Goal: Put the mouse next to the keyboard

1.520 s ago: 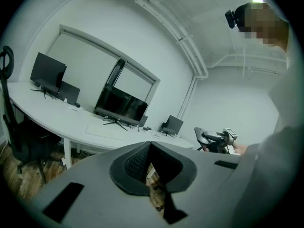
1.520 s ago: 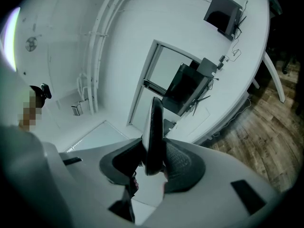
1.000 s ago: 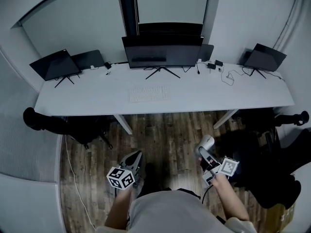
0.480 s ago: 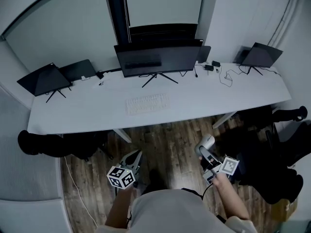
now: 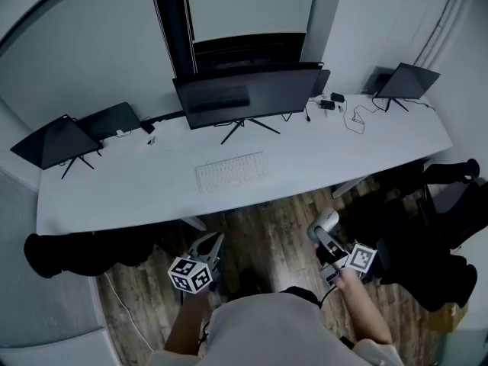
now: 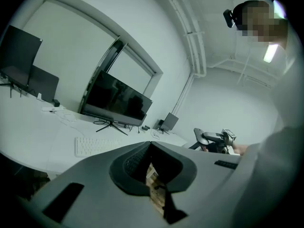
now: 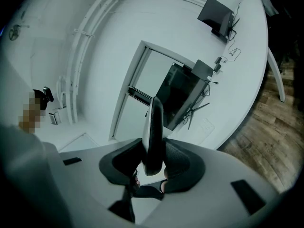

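A white mouse [image 5: 325,221] sits on edge between the pads of my right gripper [image 5: 324,232], which is shut on it over the wooden floor, short of the desk. In the right gripper view the mouse [image 7: 154,127] stands upright in the jaws. The white keyboard [image 5: 231,171] lies on the white desk [image 5: 114,197] in front of the big monitor [image 5: 244,94]. My left gripper [image 5: 213,244] hangs at the lower left, shut with nothing in it; the keyboard [image 6: 97,145] shows ahead of it in the left gripper view.
Two small dark screens [image 5: 57,139] stand at the desk's left end, and another one [image 5: 404,78] stands at the right end beside loose cables [image 5: 354,117]. Dark chairs [image 5: 65,254] sit under and beside the desk. Desk legs [image 5: 194,223] stand ahead.
The desk has drawn nearer and lower in the head view as both grippers moved toward it. The mouse stays gripped in the right gripper; the left stays shut.
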Tool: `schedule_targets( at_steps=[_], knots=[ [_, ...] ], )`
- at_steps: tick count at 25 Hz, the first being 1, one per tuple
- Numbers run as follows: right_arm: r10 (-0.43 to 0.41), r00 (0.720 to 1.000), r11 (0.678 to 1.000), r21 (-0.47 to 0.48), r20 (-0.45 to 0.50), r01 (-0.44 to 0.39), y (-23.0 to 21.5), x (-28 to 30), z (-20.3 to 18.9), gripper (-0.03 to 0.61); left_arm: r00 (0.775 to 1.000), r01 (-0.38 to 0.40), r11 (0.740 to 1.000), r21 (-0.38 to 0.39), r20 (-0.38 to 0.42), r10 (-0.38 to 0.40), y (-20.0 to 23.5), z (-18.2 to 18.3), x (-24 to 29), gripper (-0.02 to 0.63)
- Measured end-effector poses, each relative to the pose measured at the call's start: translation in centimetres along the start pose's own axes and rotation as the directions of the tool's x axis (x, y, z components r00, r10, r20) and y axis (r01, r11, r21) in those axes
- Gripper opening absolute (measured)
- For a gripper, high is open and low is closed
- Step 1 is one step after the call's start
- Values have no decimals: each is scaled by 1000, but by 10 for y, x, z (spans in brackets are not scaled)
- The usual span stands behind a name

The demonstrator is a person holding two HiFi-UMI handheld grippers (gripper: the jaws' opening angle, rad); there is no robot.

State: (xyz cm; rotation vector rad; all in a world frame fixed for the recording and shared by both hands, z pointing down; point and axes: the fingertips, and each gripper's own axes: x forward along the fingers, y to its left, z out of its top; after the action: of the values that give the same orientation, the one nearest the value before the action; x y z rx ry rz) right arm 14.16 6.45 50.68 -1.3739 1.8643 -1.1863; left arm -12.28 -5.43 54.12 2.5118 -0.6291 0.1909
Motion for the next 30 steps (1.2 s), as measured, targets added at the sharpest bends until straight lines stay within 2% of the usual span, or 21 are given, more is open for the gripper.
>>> schedule_targets(
  at_steps=[7,16,24,30],
  knots=[
    [-21,1000,1000,4,10,21,-2,32,3,135,1000,19,1000,-10,-14,-19,30,14,8,17],
    [-33,999,999,14,-6,33,-11,59,13,135,1000,22,999,-23,-22,-23,45,23,22,17],
    [-9,999,1000,18,-52,10,-31,96,34,135,1000,-16,999,-35,-26,15,59,26,41,17],
    [3,992,1000,26,-126,0,-59,130,62,136,997,-75,996,-48,-7,75,68,38,66,17]
  ],
)
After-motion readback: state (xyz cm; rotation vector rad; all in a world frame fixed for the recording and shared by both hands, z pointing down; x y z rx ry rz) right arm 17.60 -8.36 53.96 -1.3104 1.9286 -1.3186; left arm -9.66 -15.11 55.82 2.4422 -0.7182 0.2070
